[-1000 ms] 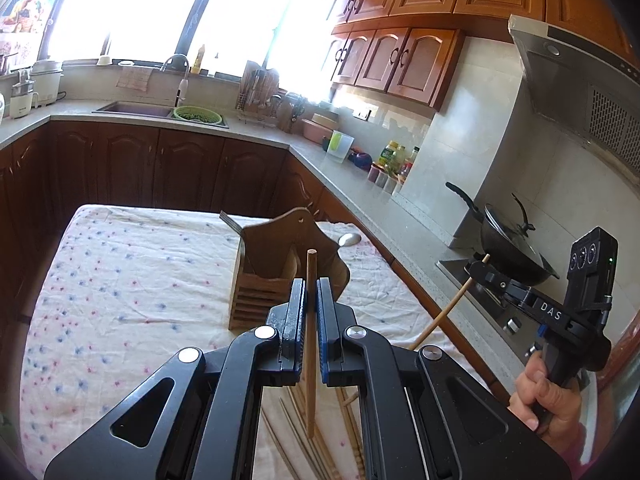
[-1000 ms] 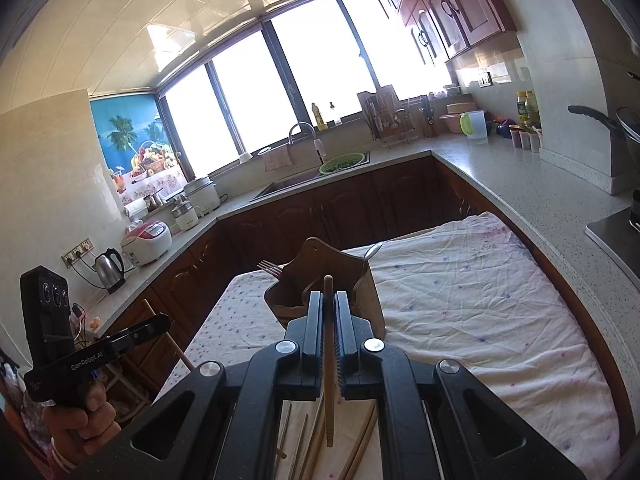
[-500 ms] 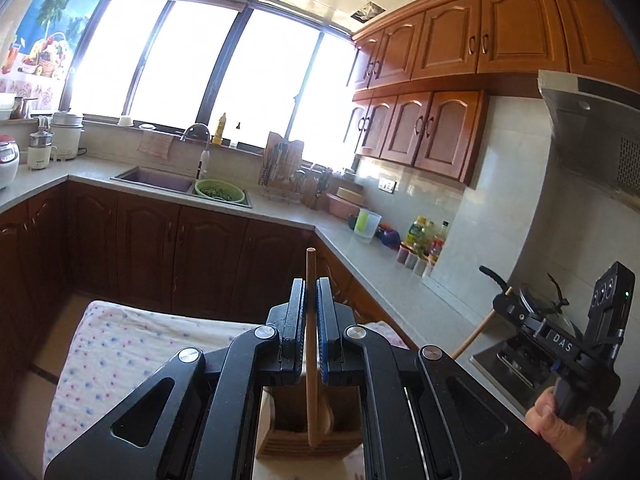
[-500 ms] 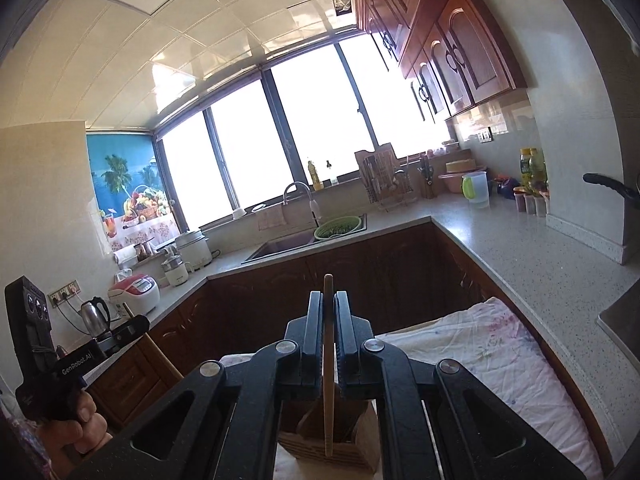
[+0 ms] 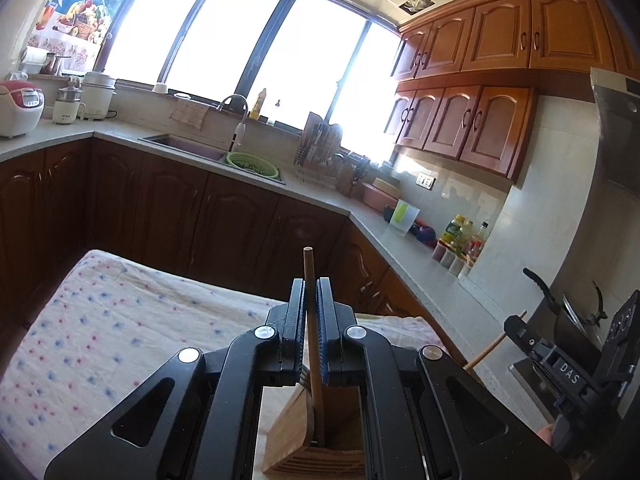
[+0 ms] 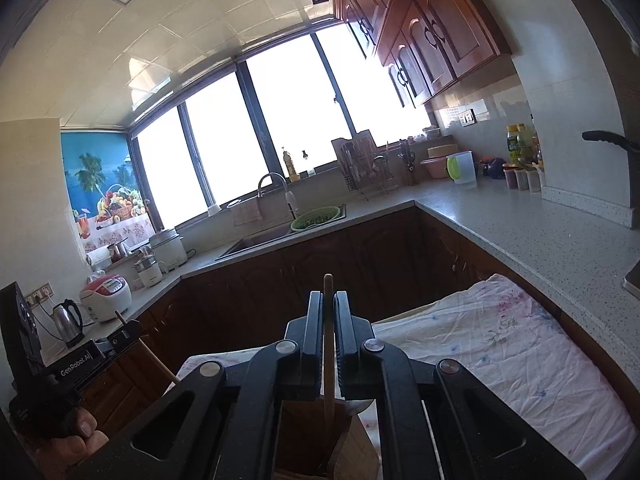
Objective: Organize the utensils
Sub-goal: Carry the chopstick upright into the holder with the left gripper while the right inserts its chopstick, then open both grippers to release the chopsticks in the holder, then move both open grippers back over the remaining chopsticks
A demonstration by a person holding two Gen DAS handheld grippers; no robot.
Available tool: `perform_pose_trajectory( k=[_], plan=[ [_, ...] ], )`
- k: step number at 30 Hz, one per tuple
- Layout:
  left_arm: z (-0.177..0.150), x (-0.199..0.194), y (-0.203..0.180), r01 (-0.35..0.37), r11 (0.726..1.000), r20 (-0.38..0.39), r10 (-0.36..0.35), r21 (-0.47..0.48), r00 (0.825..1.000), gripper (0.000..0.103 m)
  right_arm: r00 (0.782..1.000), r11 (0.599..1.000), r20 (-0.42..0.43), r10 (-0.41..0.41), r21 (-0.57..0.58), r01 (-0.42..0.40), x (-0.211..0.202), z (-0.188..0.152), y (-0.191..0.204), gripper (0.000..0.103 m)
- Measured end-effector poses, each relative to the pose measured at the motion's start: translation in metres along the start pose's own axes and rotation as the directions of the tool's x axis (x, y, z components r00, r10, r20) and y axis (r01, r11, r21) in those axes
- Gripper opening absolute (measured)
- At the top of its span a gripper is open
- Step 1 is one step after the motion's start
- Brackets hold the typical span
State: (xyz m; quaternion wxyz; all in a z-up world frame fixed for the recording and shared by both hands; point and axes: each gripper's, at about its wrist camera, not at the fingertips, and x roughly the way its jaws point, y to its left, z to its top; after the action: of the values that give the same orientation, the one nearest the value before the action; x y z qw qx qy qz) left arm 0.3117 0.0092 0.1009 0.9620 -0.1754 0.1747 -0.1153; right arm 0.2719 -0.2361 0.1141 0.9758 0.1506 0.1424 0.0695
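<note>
The left gripper (image 5: 309,322) pinches a chopstick (image 5: 311,320) upright, its lower end inside the wooden holder (image 5: 304,440) directly below. The right gripper (image 6: 329,332) clamps a second chopstick (image 6: 329,344) the same way over the same holder, which stands on the floral cloth (image 5: 100,328). Both sticks run near vertical, blunt tips up, the left one leaning slightly. Judged from here, each stick should keep that line and sink into its slot before the jaws part, so neither tips out or knocks the holder.
</note>
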Motion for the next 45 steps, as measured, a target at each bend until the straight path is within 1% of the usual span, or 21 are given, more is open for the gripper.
perform_pose_trajectory(
  k=[3,5,9,14,15,16,17,18,19,20,21,22,23,24,25,26,27,29,31,37,45],
  plan=[
    [-0.010,0.009,-0.004,0.003,1.000,-0.034,-0.002,0.020,0.999,0.005,0.999,1.000,-0.033,-0.005,0.002,0.005,0.008,-0.008,-0.003,0.005],
    [-0.013,0.009,-0.007,-0.009,0.999,-0.028,0.010,0.039,1.000,0.005,0.999,1.000,-0.037,-0.010,-0.002,0.010,0.008,-0.011,-0.005,0.006],
    [-0.010,0.013,-0.005,-0.003,1.000,-0.049,0.004,0.025,0.999,0.006,0.999,1.000,-0.047,-0.013,0.011,0.013,0.009,-0.008,-0.011,0.006],
    [-0.009,0.014,-0.007,-0.011,0.999,-0.067,0.014,0.039,0.998,0.006,0.998,1.000,-0.062,-0.011,0.016,0.012,0.011,-0.006,-0.010,0.007],
    [-0.008,0.014,-0.007,-0.013,0.999,-0.076,0.016,0.035,0.997,0.007,0.998,1.000,-0.066,-0.010,0.020,0.011,0.012,-0.005,-0.010,0.011],
    [-0.008,0.015,-0.006,-0.018,0.999,-0.088,0.021,0.031,0.996,0.011,0.998,1.000,-0.068,-0.006,0.027,0.008,0.012,-0.005,-0.011,0.011],
    [-0.008,0.014,-0.005,-0.020,0.999,-0.095,0.022,0.027,0.995,0.017,0.997,0.999,-0.071,-0.010,0.036,0.013,0.012,-0.005,-0.013,0.013],
    [-0.008,0.013,-0.003,-0.023,1.000,-0.098,0.025,0.020,0.995,0.023,0.997,0.999,-0.075,-0.011,0.045,0.014,0.011,-0.004,-0.014,0.020],
    [-0.008,0.009,-0.002,-0.027,1.000,-0.094,0.028,0.011,0.995,0.039,0.997,0.998,-0.076,-0.009,0.054,0.014,0.009,-0.004,-0.016,0.024],
    [-0.007,0.004,0.000,-0.026,1.000,-0.084,0.026,-0.002,0.996,0.049,0.997,0.998,-0.071,-0.009,0.061,0.014,0.006,-0.003,-0.018,0.034],
    [-0.007,-0.002,0.003,-0.022,1.000,-0.076,0.021,-0.018,0.997,0.054,0.998,0.998,-0.062,-0.012,0.066,0.016,0.001,-0.003,-0.020,0.049],
    [-0.006,-0.008,0.005,-0.021,0.999,-0.074,0.018,-0.029,0.997,0.067,0.999,0.997,-0.051,-0.013,0.072,0.017,-0.004,-0.002,-0.021,0.056],
    [-0.007,-0.015,0.007,-0.027,0.999,-0.073,0.024,-0.038,0.997,0.079,0.999,0.997,-0.042,-0.011,0.079,0.015,-0.010,-0.001,-0.023,0.067],
    [-0.009,-0.023,0.009,-0.033,0.998,-0.063,0.030,-0.046,0.998,0.080,0.999,0.996,-0.032,-0.003,0.086,0.005,-0.017,0.000,-0.025,0.078],
    [-0.011,-0.032,0.010,-0.032,0.998,-0.057,0.029,-0.052,0.998,0.081,1.000,0.996,-0.020,0.007,0.092,-0.005,-0.025,0.000,-0.026,0.083],
    [-0.014,-0.040,0.011,-0.032,0.998,-0.060,0.028,-0.052,0.998,0.085,1.000,0.995,-0.012,0.010,0.095,-0.009,-0.033,0.000,-0.027,0.090],
    [-0.017,-0.048,0.012,-0.038,0.998,-0.066,0.035,-0.052,0.997,0.087,1.000,0.995,-0.008,0.009,0.096,-0.008,-0.041,-0.001,-0.028,0.092],
    [-0.026,-0.064,0.014,-0.057,0.997,-0.073,0.053,-0.051,0.996,0.088,1.000,0.995,-0.009,0.014,0.101,-0.013,-0.056,-0.006,-0.030,0.094],
    [-0.037,-0.080,0.017,-0.057,0.997,-0.081,0.053,-0.049,0.995,0.088,1.000,0.995,-0.020,0.017,0.103,-0.015,-0.071,-0.015,-0.032,0.094],
    [-0.071,-0.122,0.023,-0.096,0.994,-0.117,0.089,-0.058,0.989,0.088,0.998,0.997,-0.054,0.012,0.073,-0.008,-0.113,-0.040,-0.033,0.095],
    [-0.103,-0.160,0.021,-0.123,0.991,-0.154,0.114,-0.054,0.982,0.088,0.994,1.000,-0.106,-0.007,0.004,0.007,-0.160,-0.072,-0.028,0.096]
  ],
)
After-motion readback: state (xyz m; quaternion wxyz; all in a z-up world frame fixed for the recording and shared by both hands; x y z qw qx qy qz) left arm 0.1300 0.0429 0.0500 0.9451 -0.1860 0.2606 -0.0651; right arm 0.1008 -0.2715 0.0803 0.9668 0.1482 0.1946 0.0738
